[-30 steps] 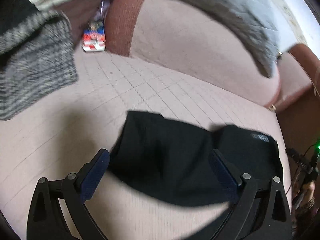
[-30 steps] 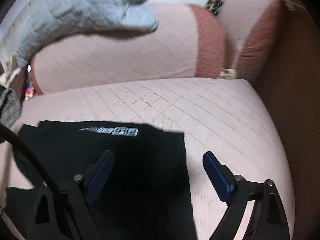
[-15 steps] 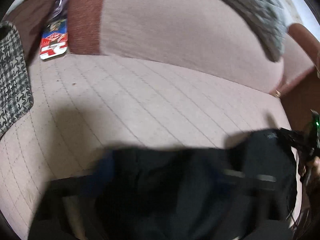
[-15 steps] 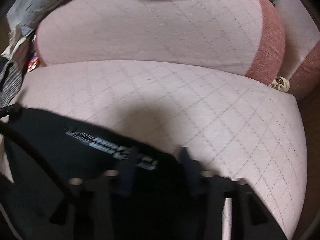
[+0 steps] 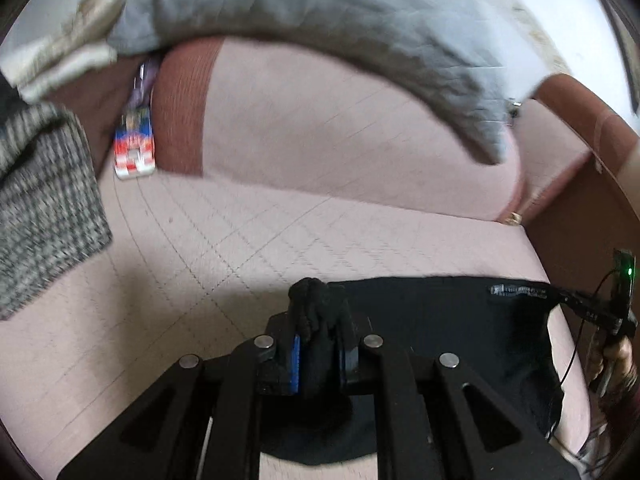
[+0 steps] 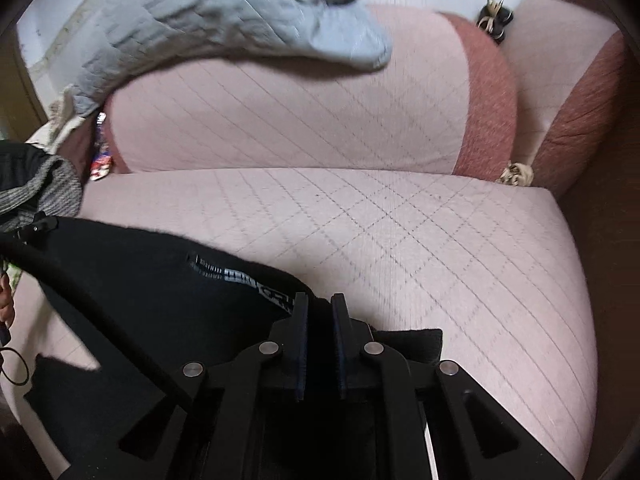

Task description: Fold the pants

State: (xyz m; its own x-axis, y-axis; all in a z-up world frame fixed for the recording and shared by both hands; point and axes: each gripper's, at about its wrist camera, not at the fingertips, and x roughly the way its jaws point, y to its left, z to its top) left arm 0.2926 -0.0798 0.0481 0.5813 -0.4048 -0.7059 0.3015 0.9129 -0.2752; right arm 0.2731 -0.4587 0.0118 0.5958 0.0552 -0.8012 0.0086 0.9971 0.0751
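The left gripper (image 5: 318,354) has its jaws clenched on a bunched edge of the black pants (image 5: 440,320), a knot of fabric protruding just above the blue pads. The right gripper (image 6: 320,344) has its jaws clenched on the opposite end of the same edge, next to the printed waistband strip (image 6: 240,276). The pants lie across the front of the pink quilted sofa seat (image 6: 400,232), their gripped edge running left to right between the two grippers and drawn fairly taut. Clear cushion extends forward from both grippers toward the backrest (image 5: 340,128). Judgement: the coming fold depends on both grippers carrying this edge together, at right angles to that edge. A houndstooth garment (image 5: 44,208) lies at the left, well apart.
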